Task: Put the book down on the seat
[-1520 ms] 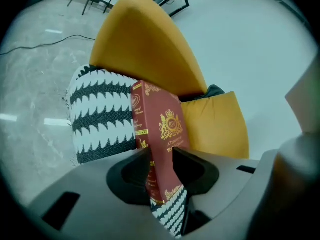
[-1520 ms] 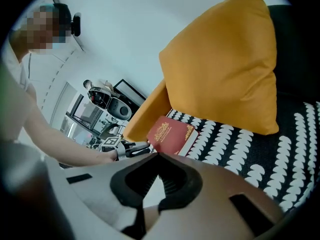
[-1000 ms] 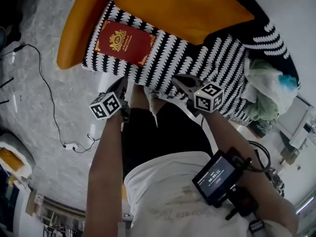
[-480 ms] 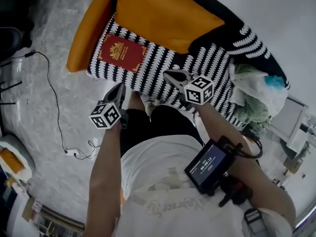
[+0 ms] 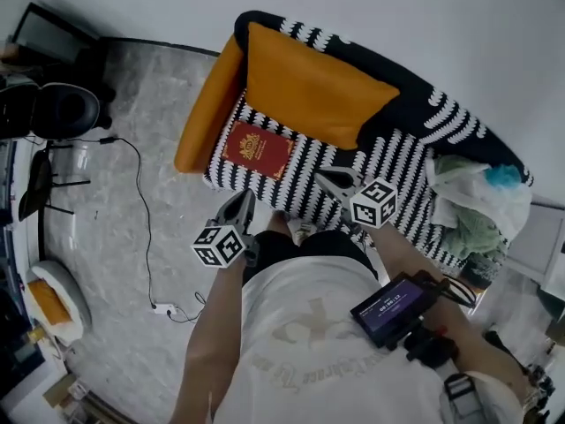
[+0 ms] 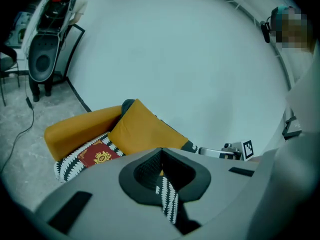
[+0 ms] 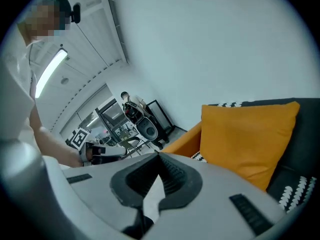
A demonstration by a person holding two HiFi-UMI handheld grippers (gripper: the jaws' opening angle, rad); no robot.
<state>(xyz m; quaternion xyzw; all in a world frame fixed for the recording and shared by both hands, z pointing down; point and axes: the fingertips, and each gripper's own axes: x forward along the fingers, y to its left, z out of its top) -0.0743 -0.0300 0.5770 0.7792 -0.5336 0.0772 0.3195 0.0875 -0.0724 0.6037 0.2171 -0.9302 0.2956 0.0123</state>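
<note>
The red book (image 5: pixel 258 148) with its gold crest lies flat on the black-and-white patterned seat (image 5: pixel 305 188) of the sofa, at the end by the orange armrest (image 5: pixel 207 109). It also shows in the left gripper view as the book (image 6: pixel 97 155). An orange cushion (image 5: pixel 313 91) leans on the backrest behind it. My left gripper (image 5: pixel 245 198) hangs in front of the seat's edge, shut and holding nothing. My right gripper (image 5: pixel 325 178) hovers over the seat's front edge, to the right of the book, also shut and empty. Both are apart from the book.
A heap of bags and clothes (image 5: pixel 477 201) fills the sofa's right end. A black cable (image 5: pixel 141 210) runs over the marbled floor to a power strip (image 5: pixel 166 308). A speaker on a stand (image 5: pixel 53 109) is at the far left. A screen device (image 5: pixel 393 306) sits on the right forearm.
The view has pulled back from the sofa, and both grippers now sit farther from the book. The book has stayed on the seat. Both grippers stay shut.
</note>
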